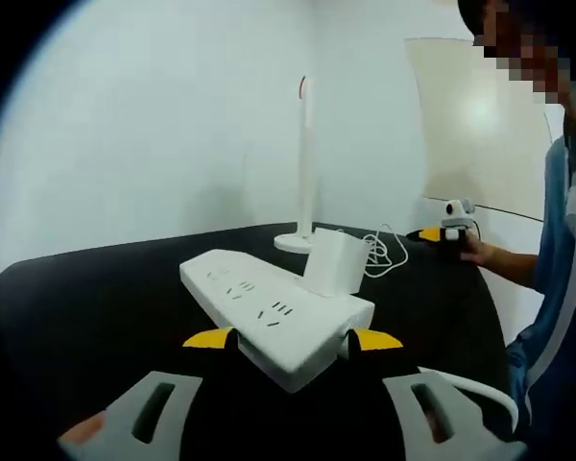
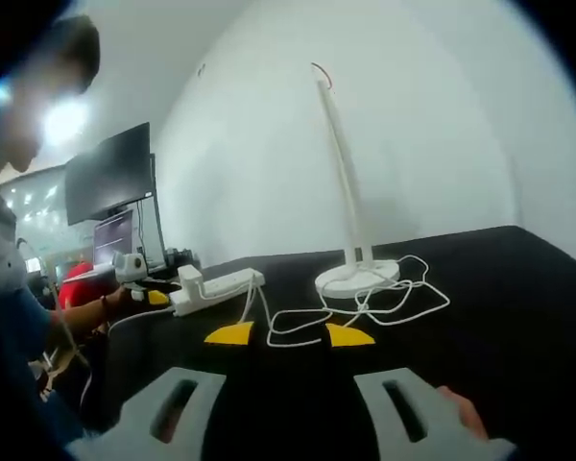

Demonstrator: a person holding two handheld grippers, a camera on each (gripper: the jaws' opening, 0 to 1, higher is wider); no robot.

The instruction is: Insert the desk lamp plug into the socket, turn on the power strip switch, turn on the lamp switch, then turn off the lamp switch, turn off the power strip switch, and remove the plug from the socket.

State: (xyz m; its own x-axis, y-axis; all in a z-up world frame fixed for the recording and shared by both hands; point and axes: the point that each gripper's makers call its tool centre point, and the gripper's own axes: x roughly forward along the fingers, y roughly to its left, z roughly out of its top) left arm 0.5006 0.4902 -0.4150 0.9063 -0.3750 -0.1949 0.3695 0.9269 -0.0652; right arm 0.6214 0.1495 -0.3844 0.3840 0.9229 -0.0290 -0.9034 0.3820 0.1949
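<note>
Fingers of left gripper spread around power strip, touching it.

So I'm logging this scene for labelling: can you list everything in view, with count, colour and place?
Power strip: one, white, on table between left jaws.
Plug adapter: one, white, seated in strip.
Desk lamp: one, white, upright on table.
Cord: one, white, coiled by lamp base.
Table: one, black.
Monitor: one, dark, background.
Left hand-held gripper: yellow tips, open around strip.
Right hand-held gripper: yellow tips, open over cord.
</note>
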